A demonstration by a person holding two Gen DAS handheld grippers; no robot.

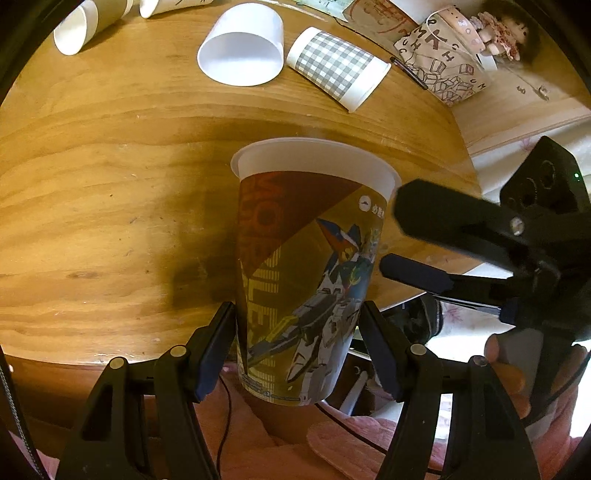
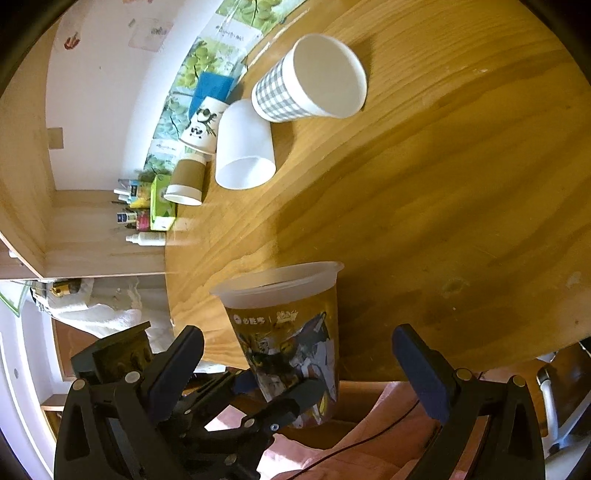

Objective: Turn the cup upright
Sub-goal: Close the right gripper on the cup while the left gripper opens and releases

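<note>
A tall plastic cup with a robot print (image 1: pixel 306 269) is held mouth up in the air over the near edge of the round wooden table (image 1: pixel 110 221). My left gripper (image 1: pixel 297 339) is shut on its lower body, one finger on each side. My right gripper (image 1: pixel 388 236) is open just right of the cup, apart from it. In the right wrist view the same cup (image 2: pixel 291 332) sits between the wide-open right fingers (image 2: pixel 421 365), with the left gripper (image 2: pixel 273 398) clamped on its base.
Several cups lie on their sides at the far side: a grey checked one (image 1: pixel 336 68), a plain white one (image 1: pixel 242 46), a brown-sleeved one (image 1: pixel 86 24). A patterned bag (image 1: pixel 439 55) and doll are at the back right. Bottles and boxes (image 2: pixel 147 206) stand on a shelf.
</note>
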